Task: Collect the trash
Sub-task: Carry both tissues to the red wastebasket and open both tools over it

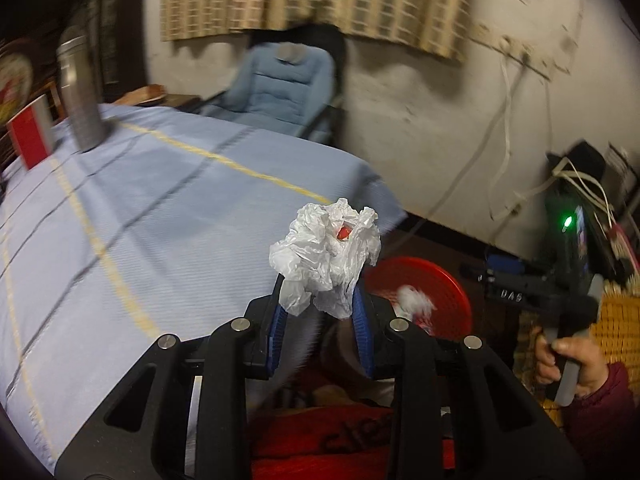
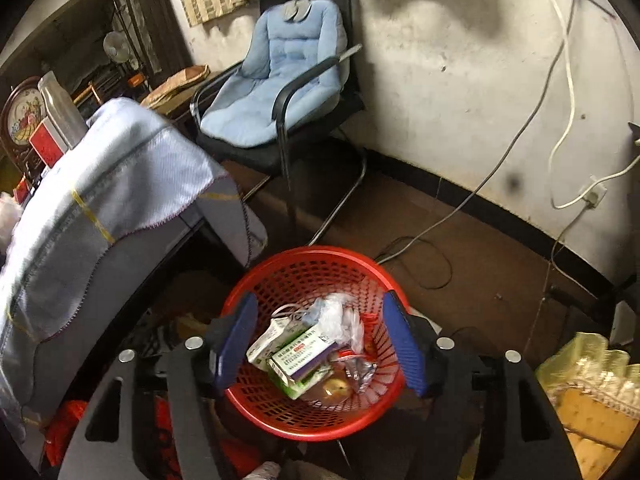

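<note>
While blurred by motion, shows the left gripper [image 1: 318,300] clamped on a crumpled white plastic wrapper [image 1: 326,256], something small and red half buried in the folds and not identifiable. Beyond the blue pads, only a slice of the red basket [image 1: 440,280] visible, its contents reduced to a white smear. At the right edge, a hand [image 1: 568,364] around the handle of the other tool, most of it cut off by the frame. To the left, a blue cloth-covered table [image 1: 140,220], a smeared metal cylinder [image 1: 80,96] and a red box [image 1: 32,136] at its far corner.

From the right wrist, sharper: right gripper [image 2: 320,340] spread wide directly above the basket [image 2: 280,420], nothing between the pads. Inside, a green-and-white carton [image 2: 300,356], clear plastic, a foil scrap; lower layers hidden. Table edge and cloth blurred at left.
</note>
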Available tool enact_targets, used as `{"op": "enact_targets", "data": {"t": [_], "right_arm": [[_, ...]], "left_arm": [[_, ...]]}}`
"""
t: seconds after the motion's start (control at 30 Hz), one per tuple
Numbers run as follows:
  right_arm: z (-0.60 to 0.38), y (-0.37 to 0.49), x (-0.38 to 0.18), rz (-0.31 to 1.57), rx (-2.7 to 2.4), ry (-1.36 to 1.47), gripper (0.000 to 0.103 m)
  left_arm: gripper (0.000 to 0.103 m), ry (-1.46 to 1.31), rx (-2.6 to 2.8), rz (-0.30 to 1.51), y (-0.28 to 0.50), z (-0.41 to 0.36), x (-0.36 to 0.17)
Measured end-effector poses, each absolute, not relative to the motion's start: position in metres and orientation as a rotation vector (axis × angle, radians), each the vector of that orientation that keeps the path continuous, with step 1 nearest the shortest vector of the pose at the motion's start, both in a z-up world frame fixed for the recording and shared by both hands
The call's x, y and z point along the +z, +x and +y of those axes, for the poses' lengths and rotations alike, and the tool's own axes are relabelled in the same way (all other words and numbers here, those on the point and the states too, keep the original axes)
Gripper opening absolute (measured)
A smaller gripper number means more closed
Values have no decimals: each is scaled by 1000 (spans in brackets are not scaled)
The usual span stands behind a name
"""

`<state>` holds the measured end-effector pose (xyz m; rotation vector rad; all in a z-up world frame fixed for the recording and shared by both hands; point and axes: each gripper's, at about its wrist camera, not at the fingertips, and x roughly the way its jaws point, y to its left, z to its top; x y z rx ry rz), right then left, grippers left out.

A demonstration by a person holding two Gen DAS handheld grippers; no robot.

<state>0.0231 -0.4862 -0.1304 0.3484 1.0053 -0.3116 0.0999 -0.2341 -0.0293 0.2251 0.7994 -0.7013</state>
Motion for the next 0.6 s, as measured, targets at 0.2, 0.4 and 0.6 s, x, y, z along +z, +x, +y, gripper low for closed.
{"op": "enact_targets", "data": {"t": [0.2,0.4,0.6], "right_arm": [[-503,4,-115,954,-337,395,72],[-520,-9,-111,910,-362,455,72],[-534,-15,-114,891,-379,494,72]], "left_arm": [[31,297,-794,831,93,-286,-47],[31,335,-867,867,91,-331,-66],[31,385,-907,924,93,-371,-98]]}}
